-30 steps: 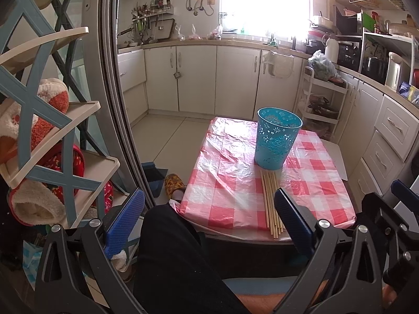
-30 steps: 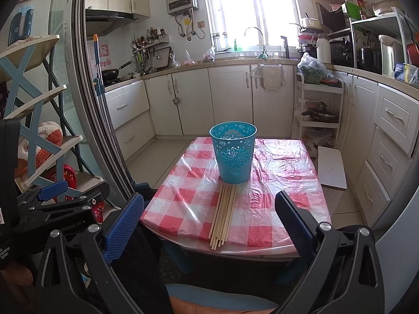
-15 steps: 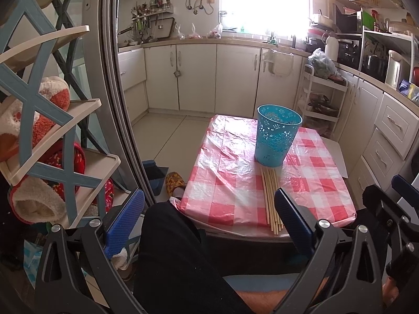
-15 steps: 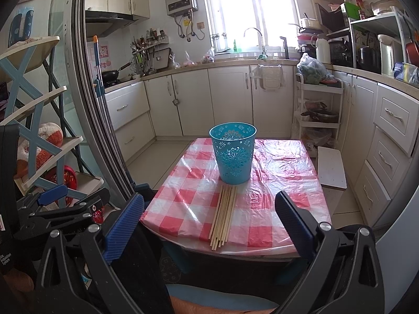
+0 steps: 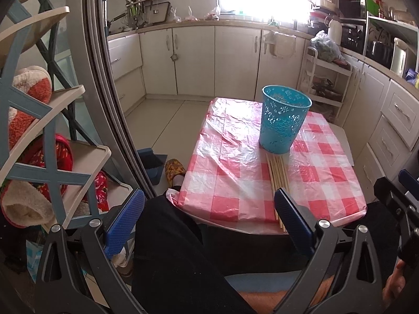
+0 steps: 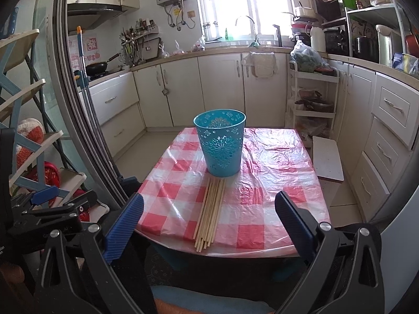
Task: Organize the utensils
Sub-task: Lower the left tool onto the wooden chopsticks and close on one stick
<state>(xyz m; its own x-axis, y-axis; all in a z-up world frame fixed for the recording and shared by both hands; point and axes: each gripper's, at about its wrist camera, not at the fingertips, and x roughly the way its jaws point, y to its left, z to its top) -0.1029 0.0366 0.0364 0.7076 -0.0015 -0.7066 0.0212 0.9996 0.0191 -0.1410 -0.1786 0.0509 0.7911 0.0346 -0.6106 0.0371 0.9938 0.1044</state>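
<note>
We hold right claw [image 6: 209, 218] spread wide, nothing in it, low before table [image 6: 272, 238] edge. Chopsticks [image 6: 210, 212] bundled flat dead ahead between its fingers, near ends at table edge, so easy pinch. Teal basket [image 6: 220, 146] upright just beyond far ends, likely drop target. Left claw [image 5: 209, 221] also spread, empty; chopsticks ahead toward its right finger [image 5: 293, 221].

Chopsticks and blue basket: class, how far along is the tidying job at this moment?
Nothing looks done: the chopsticks all lie bundled on the checked tablecloth, their far ends by the blue basket, which stands upright. Nothing is in hand: the left claw and right claw are open, short of the table. Left: lifting the chopsticks into the basket.
</note>
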